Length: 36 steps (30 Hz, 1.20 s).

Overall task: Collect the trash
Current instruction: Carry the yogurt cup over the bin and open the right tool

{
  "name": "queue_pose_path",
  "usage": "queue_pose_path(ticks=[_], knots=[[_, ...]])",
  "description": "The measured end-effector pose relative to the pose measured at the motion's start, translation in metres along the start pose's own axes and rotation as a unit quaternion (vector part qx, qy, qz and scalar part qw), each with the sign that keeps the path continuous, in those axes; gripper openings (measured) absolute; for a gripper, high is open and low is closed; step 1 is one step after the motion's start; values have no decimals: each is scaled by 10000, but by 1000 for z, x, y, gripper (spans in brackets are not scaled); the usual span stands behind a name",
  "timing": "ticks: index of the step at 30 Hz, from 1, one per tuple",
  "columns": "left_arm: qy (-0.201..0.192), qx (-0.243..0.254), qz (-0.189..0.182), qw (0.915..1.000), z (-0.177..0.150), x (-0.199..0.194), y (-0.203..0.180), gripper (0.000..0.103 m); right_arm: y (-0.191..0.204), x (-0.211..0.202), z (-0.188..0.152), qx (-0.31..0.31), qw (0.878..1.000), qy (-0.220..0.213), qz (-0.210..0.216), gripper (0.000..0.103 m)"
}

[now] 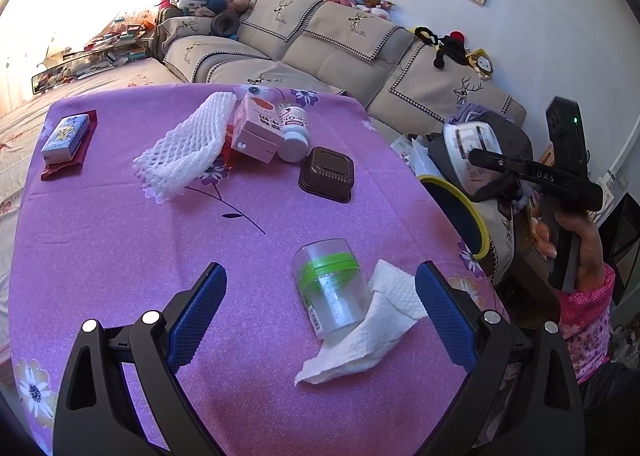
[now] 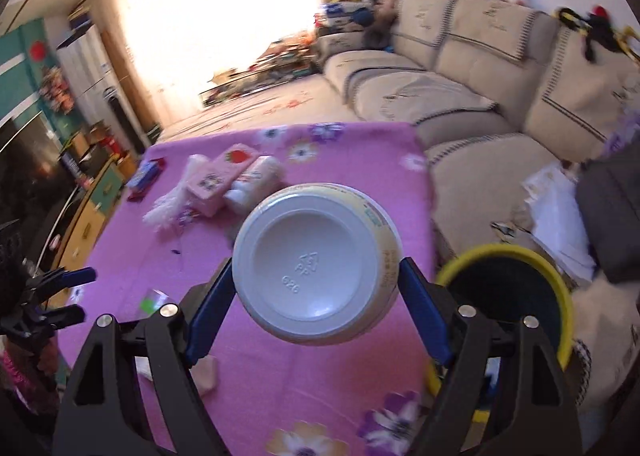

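Observation:
My right gripper (image 2: 317,263) is shut on a cream plastic cup (image 2: 316,264), its white bottom facing the camera, held in the air above the table's right edge. Just to its right stands a yellow-rimmed bin (image 2: 492,252). In the left wrist view the same cup (image 1: 468,140) hangs above and behind the bin (image 1: 476,212). My left gripper (image 1: 320,268) is open over the purple tablecloth (image 1: 120,236). Between its fingers lie a clear container with a green band (image 1: 330,288) and a white paper towel (image 1: 372,336), neither touched.
Farther back on the table lie a white foam net (image 1: 188,144), a pink carton (image 1: 256,128), a white bottle (image 1: 294,132), a brown plastic tray (image 1: 328,174) and a blue box (image 1: 66,136). A beige sofa (image 1: 320,56) stands behind the table.

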<state>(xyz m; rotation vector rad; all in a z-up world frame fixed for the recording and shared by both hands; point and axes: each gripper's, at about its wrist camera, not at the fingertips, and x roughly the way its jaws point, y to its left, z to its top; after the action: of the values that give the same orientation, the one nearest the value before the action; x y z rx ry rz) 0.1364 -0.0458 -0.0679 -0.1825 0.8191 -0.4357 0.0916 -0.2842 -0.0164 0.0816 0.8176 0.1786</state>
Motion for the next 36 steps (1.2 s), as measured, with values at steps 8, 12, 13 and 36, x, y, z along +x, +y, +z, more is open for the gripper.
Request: queue_pose_path(ticks=[8,12,13,36], knots=[[87,199,-7,9998,6,9,-22,94,-101,16,-31,891,9920,220,-863,77],[147,322,2,9994,8,13,-35,94,-140,37,-44,1176,9862,459,-1067,77],[167,352,10,9992,8,14,-38,94,-149,44,-46,1244,9849,545,-1072,77],[351,608,125,9975,16,33,-71,94,-170,69,-58,1257,9825,602,-1238,91]])
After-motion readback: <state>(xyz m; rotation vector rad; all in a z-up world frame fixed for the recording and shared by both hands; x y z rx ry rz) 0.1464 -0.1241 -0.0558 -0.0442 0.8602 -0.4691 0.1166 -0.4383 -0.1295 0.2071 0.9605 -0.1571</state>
